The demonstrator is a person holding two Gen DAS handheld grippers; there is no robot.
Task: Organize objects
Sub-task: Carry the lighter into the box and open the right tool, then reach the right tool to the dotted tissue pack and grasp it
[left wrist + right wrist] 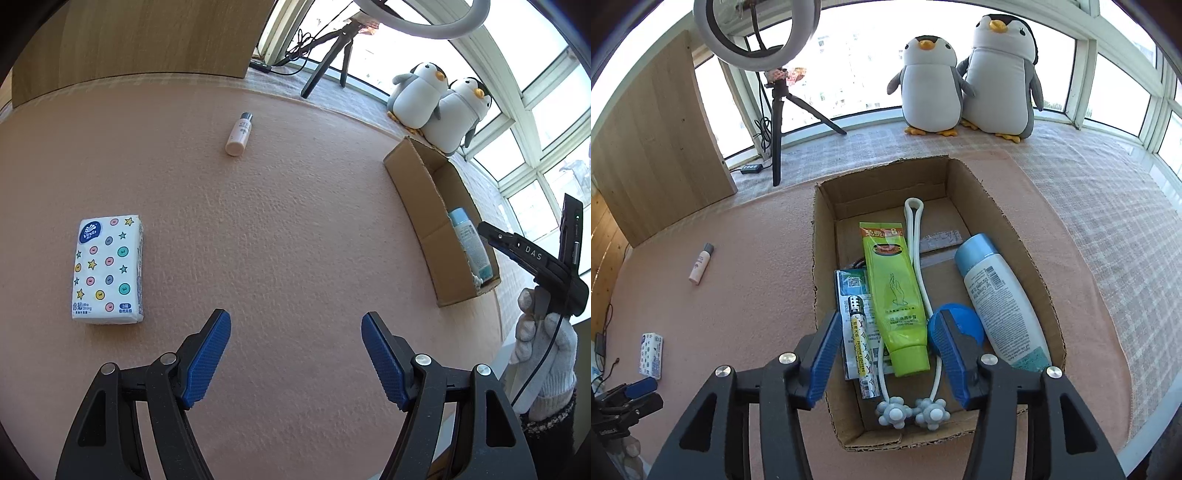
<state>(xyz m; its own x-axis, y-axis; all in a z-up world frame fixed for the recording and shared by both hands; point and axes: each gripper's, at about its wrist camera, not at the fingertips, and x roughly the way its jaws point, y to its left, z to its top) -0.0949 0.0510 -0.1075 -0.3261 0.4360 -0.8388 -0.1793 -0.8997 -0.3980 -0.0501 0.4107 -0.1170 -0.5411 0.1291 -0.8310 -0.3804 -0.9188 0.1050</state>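
A patterned tissue pack (108,268) lies flat on the pink table to the left of my left gripper (295,332), which is open and empty. Farther off, a small pink bottle (239,133) lies on its side. My right gripper (886,332) hangs open and empty over the cardboard box (1030,258). Inside the box lie a green tube (895,295), a white bottle with a blue cap (1001,299), a white roller massager (912,410), a lighter pack (858,332) and a blue lid (960,325). The tissue pack (651,354) and pink bottle (701,263) also show at left.
Two plush penguins (964,77) sit on the checked cloth by the window behind the box. A ring light on a tripod (775,110) stands at the back left beside a wooden panel (653,155). A gloved hand (546,350) holds the right gripper at the table's right edge.
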